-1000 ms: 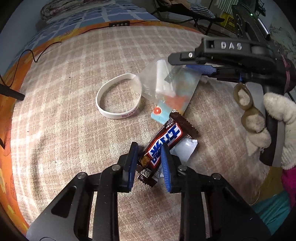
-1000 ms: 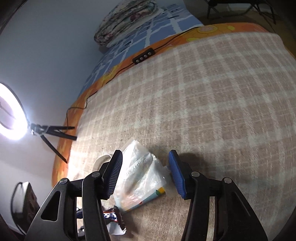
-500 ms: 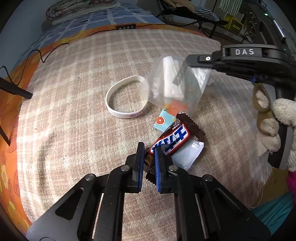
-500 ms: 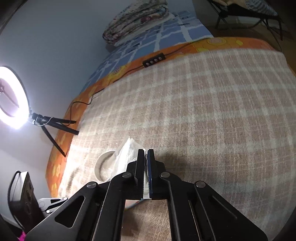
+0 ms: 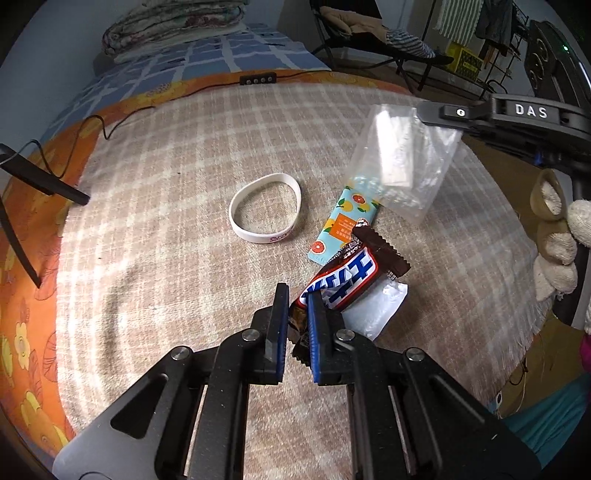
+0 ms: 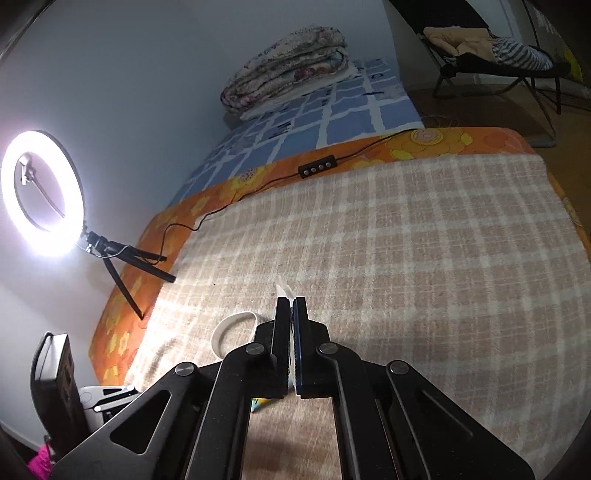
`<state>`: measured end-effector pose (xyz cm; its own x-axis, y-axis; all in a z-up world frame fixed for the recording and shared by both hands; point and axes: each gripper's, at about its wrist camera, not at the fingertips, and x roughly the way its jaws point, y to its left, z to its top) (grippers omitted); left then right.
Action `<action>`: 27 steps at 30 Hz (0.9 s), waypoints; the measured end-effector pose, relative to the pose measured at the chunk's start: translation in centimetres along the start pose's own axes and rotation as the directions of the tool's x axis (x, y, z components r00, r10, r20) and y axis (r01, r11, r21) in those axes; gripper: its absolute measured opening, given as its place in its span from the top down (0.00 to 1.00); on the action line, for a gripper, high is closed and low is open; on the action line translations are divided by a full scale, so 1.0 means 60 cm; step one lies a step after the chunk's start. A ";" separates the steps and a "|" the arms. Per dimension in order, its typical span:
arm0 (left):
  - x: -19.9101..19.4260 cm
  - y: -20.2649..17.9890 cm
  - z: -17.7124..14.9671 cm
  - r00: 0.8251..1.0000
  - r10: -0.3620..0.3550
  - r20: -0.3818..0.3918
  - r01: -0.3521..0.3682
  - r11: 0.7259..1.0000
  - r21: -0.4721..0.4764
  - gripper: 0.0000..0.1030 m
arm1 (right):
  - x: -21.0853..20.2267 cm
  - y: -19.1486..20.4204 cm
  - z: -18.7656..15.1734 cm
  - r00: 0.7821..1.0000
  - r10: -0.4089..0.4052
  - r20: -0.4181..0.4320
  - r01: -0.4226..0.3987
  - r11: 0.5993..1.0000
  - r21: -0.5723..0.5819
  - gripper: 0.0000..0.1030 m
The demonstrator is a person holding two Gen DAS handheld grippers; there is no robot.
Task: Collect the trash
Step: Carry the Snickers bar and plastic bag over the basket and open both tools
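Over the plaid blanket (image 5: 177, 155), mid-pickup: left gripper (image 5: 297, 325) pinching the candy wrapper (image 5: 343, 280), right gripper (image 6: 291, 347) clamped on the clear plastic bag (image 5: 402, 162), both lifted clear. Next up, probably hauling both somewhere to dump; citrus packet (image 5: 343, 221) left lying.

- From the left wrist we look steeply down along the left gripper (image 5: 297, 325), close over the plaid blanket (image 5: 166, 258).
- From the right wrist we look more shallowly along the right gripper (image 6: 291, 332), toward the far wall.
- Both views share the blanket, white wristband (image 5: 265, 208) (image 6: 231, 326) and folded quilt (image 5: 173, 26) (image 6: 288, 66).
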<state>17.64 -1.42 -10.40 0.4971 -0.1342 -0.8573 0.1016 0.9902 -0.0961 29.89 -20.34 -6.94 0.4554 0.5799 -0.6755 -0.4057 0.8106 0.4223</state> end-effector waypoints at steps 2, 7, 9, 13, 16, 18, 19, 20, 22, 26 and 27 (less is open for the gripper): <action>-0.014 -0.002 -0.006 1.000 0.002 0.008 -0.002 1.000 0.003 0.92 | -0.014 0.004 -0.003 1.000 -0.003 0.007 0.003 1.000 -0.016 0.99; -0.059 -0.008 -0.030 0.999 0.015 0.031 -0.015 1.000 0.023 0.93 | -0.054 0.022 -0.017 1.000 0.007 0.019 -0.006 0.999 -0.050 0.99; -0.071 -0.012 -0.037 0.999 0.018 0.037 -0.019 0.999 0.029 0.93 | -0.069 0.029 -0.026 1.000 0.015 0.017 -0.014 0.998 -0.058 0.99; -0.105 -0.015 -0.064 0.998 0.019 0.060 -0.022 0.999 0.043 0.93 | -0.109 0.050 -0.053 0.999 0.040 0.014 -0.039 0.995 -0.089 0.99; -0.126 -0.025 -0.083 0.997 0.017 0.071 -0.021 0.998 0.052 0.92 | -0.135 0.068 -0.084 0.998 0.065 0.001 -0.064 0.992 -0.113 0.99; -0.136 -0.035 -0.092 0.997 0.020 0.077 -0.025 0.998 0.063 0.93 | -0.150 0.081 -0.106 0.998 0.070 -0.007 -0.070 0.988 -0.135 0.99; -0.145 -0.040 -0.102 0.996 0.021 0.081 -0.027 0.997 0.071 0.93 | -0.158 0.089 -0.118 0.997 0.074 -0.012 -0.075 0.986 -0.147 0.99; -0.149 -0.043 -0.108 0.996 0.021 0.082 -0.027 0.997 0.077 0.93 | -0.166 0.095 -0.130 0.997 0.078 -0.017 -0.080 0.984 -0.156 0.99; -0.154 -0.053 -0.122 0.997 0.019 0.080 -0.026 0.996 0.084 0.93 | -0.182 0.104 -0.154 0.996 0.088 -0.026 -0.092 0.981 -0.168 0.99; -0.160 -0.065 -0.156 0.998 0.018 0.065 -0.025 0.995 0.099 0.93 | -0.213 0.112 -0.200 0.992 0.115 -0.045 -0.121 0.979 -0.163 0.99; -0.162 -0.069 -0.168 0.998 0.019 0.061 -0.025 0.994 0.105 0.93 | -0.219 0.115 -0.212 0.992 0.117 -0.053 -0.124 0.978 -0.168 0.99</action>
<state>3.70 -3.84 -6.74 0.5503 -0.1173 -0.8267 0.1785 0.9837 -0.0208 11.02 -23.40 -2.86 0.3621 0.6653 -0.6529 -0.5863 0.7071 0.3953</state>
